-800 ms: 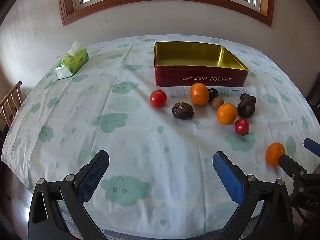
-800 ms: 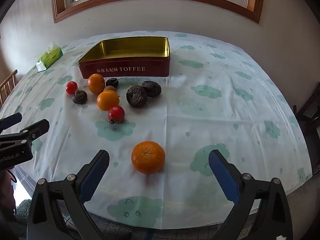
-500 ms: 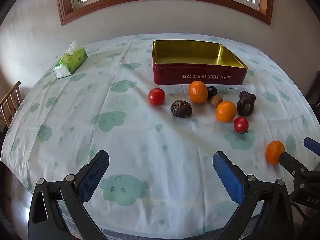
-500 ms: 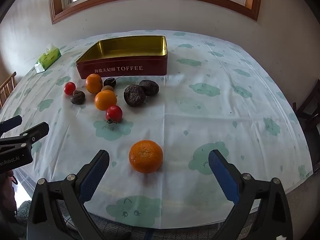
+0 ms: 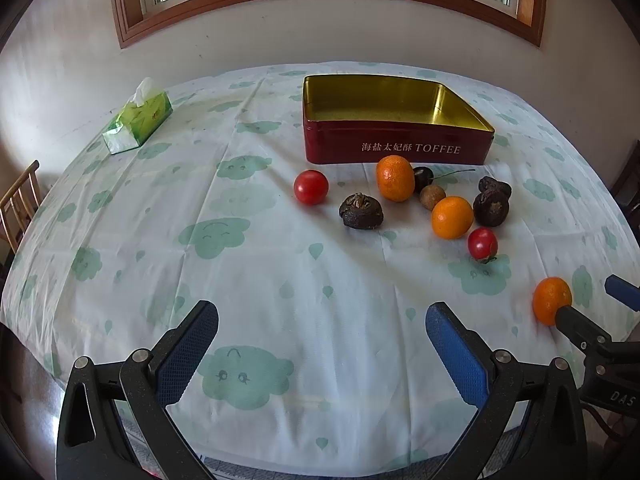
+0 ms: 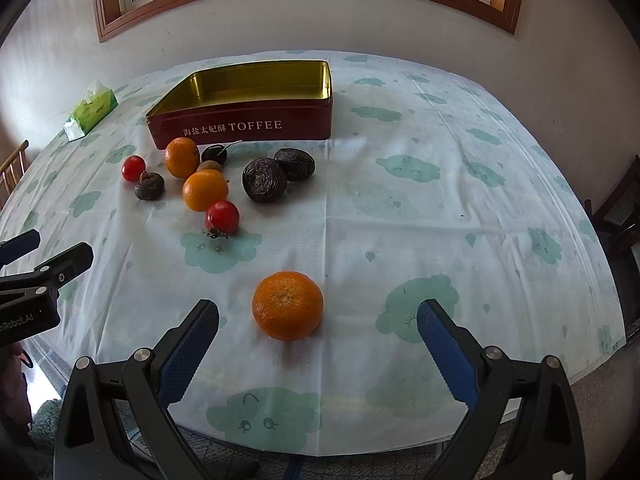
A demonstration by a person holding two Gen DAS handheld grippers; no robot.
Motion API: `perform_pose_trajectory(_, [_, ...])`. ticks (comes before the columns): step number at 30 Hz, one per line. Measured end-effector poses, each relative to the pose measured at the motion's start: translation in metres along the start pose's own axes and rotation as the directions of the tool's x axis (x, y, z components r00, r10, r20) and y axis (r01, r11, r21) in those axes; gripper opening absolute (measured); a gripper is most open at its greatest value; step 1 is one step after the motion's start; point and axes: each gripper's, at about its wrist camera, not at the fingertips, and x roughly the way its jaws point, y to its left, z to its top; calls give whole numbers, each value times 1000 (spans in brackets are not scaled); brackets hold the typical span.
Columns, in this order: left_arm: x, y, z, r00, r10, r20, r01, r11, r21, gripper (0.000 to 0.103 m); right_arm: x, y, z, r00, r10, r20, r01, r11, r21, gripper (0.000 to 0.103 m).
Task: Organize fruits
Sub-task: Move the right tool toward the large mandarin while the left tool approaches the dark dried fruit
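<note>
A red toffee tin (image 5: 396,146) (image 6: 244,128) with a gold inside stands open and empty at the back of the table. Before it lie several fruits: two oranges (image 5: 395,178) (image 5: 452,217), two red tomatoes (image 5: 311,187) (image 5: 482,243), dark wrinkled fruits (image 5: 361,211) (image 6: 264,179), a cherry and a small brown one. A lone orange (image 6: 287,305) (image 5: 551,301) sits apart, just ahead of my right gripper (image 6: 318,320), which is open around nothing. My left gripper (image 5: 320,334) is open too, over bare cloth at the near edge.
A green tissue pack (image 5: 138,120) lies at the far left. The round table wears a white cloth with green clouds (image 5: 240,248). A wooden chair (image 5: 18,204) stands at the left edge, a wall with a window behind.
Both grippers have drifted slightly toward the table; the lone orange sits a little nearer the right gripper's fingers. Nothing was touched.
</note>
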Motion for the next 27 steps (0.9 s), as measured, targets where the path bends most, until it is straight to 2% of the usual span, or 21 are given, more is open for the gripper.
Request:
perform_pose_trajectory(21, [1,-1,-2,1000,-1,-11,1,1000,-1,103,5,5,-2,1000,1,-20,-2,1000,-5,98])
perform_pose_trajectory(27, [5,1,-5,1000,-5,-22,5,1000,-10,103,8,4,-2,999,5,-37,-5,1000,-4,93])
